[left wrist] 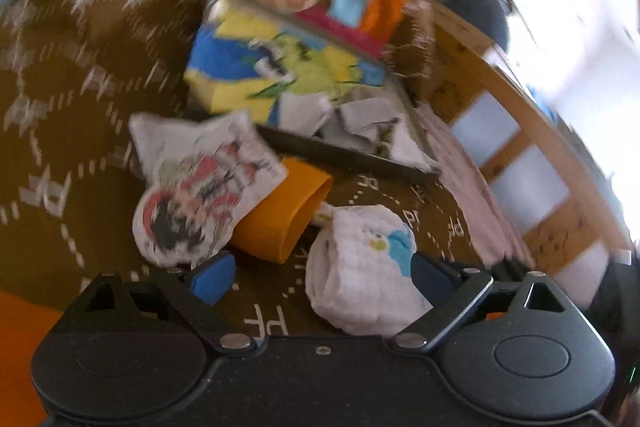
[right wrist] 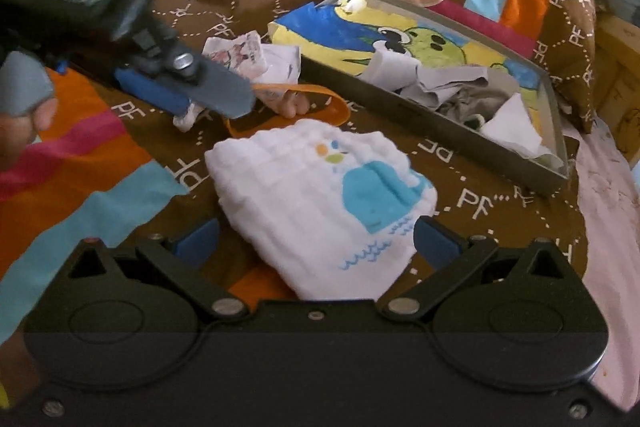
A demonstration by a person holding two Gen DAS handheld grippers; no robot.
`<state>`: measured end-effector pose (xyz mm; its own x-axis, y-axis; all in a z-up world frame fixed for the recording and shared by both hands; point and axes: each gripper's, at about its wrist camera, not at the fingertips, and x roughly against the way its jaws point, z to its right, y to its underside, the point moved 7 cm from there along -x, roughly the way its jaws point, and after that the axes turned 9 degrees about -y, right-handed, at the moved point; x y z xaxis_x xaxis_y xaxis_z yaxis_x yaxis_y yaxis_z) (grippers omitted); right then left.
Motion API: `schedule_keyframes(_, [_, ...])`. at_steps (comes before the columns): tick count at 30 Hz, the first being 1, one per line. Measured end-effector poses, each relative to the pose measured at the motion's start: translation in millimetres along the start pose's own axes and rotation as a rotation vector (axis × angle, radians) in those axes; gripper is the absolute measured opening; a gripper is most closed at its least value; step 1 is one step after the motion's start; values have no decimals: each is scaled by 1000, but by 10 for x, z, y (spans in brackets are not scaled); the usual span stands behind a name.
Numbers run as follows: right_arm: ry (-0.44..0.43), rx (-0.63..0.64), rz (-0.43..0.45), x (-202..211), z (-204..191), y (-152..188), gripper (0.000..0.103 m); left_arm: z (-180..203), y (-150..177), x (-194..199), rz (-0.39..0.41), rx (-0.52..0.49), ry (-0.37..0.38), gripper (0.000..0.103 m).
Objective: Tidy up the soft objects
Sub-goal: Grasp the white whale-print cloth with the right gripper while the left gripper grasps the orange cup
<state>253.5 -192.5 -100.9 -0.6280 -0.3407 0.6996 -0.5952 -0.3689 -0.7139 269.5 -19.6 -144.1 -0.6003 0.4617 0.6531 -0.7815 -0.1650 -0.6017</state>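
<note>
Left wrist view — step: the left gripper (left wrist: 320,277) comes in low over the white whale cloth (left wrist: 360,279), a soft bundle lying on the bed's brown blanket (left wrist: 80,87); I judge this the approach to a pick, nothing gripped yet.
Left fingers: spread wide apart, the cloth between them and against the right-hand pad, no squeeze visible.
Around the cloth: an orange cup (left wrist: 280,215) on its side just beyond it; a cartoon-print cloth (left wrist: 200,195) beside the cup; further off, the tray (left wrist: 352,157) with a cartoon base and crumpled grey and white cloths inside.
Room: wooden bed rail (left wrist: 520,115) past the tray, bright light behind; the picture is motion-blurred.

Right wrist view — step: the right gripper (right wrist: 316,239) hovers over the same whale cloth (right wrist: 320,195), near edge between its fingers.
Right fingers: wide apart, empty.
Other gripper: the left gripper (right wrist: 188,87) shows beyond the cloth, near the cup's rim.
Tray (right wrist: 440,131): well beyond the cloth, partly filled — likely where it goes.
Next move, as I judge: one gripper must close on a thick fold, lift clear of the cup, carry to the tray.
Surface: soft bedding, so the cloth may sink or drag.
</note>
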Motion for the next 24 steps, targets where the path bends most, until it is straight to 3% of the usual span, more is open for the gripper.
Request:
schedule_keyframes(4, [-9, -15, -10, -58, 15, 9, 103, -119, -28, -121, -28, 187, 23, 93])
schedule_keyframes(10, [-13, -24, 6, -119, 67, -3, 103, -276, -110, -269, 5, 440, 5, 87])
schedule_keyframes(13, [-20, -32, 20, -175, 106, -17, 103, -316, -114, -296, 16, 497, -33, 81])
schedule_keyframes(16, [-26, -38, 37, -202, 126, -35, 101, -349, -81, -303, 11, 532, -81, 68])
schedule_keyframes(21, [-58, -75, 35, -257, 165, -36, 75, -420, -50, -372, 0, 606, -108, 53])
schedule_keyframes(24, [-73, -105, 34, -257, 200, -34, 63, -436, -26, -375, -2, 616, -126, 38])
